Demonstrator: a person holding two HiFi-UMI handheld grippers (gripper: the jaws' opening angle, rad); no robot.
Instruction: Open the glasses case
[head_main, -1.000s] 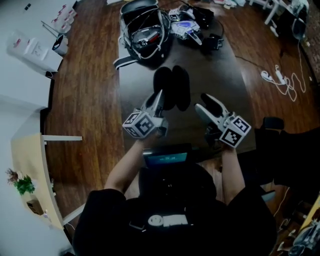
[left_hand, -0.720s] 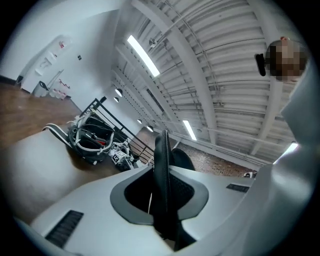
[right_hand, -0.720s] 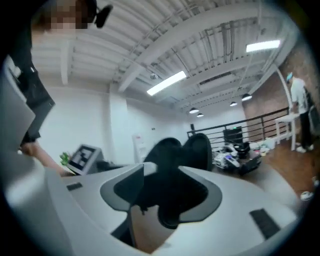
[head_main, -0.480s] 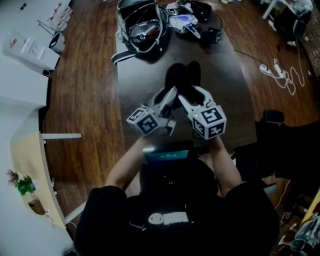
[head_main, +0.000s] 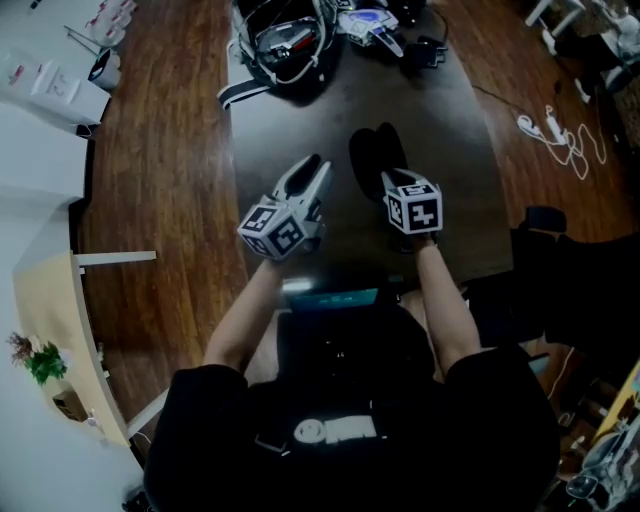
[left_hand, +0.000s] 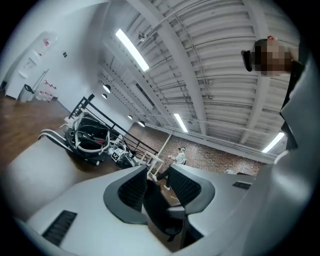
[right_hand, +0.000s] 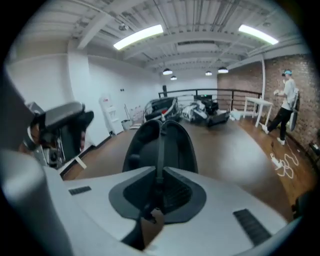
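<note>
The black glasses case (head_main: 368, 152) lies open on the dark table (head_main: 270, 130), its two halves side by side. In the right gripper view the case (right_hand: 142, 145) stands straight ahead. My right gripper (head_main: 390, 176) tilts down onto its near end; its jaws have just been closing, and now my right gripper (right_hand: 159, 174) pinches the thin ridge between the halves. My left gripper (head_main: 313, 168) hovers left of the case, apart from it. Its jaws have just been opening. In its own view my left gripper (left_hand: 157, 172) shows a clear gap between the pads (left_hand: 134, 190).
A bag with cables (head_main: 285, 45) and small devices (head_main: 372, 25) sit at the table's far end. White cables (head_main: 560, 140) lie on the wooden floor at the right. A lit screen (head_main: 330, 297) hangs at the person's chest. A person (right_hand: 286, 107) stands far off.
My right gripper swung in from the right, dropped onto the case's near end and closed. My left gripper drew back to the left, off the case, and its jaws parted.
</note>
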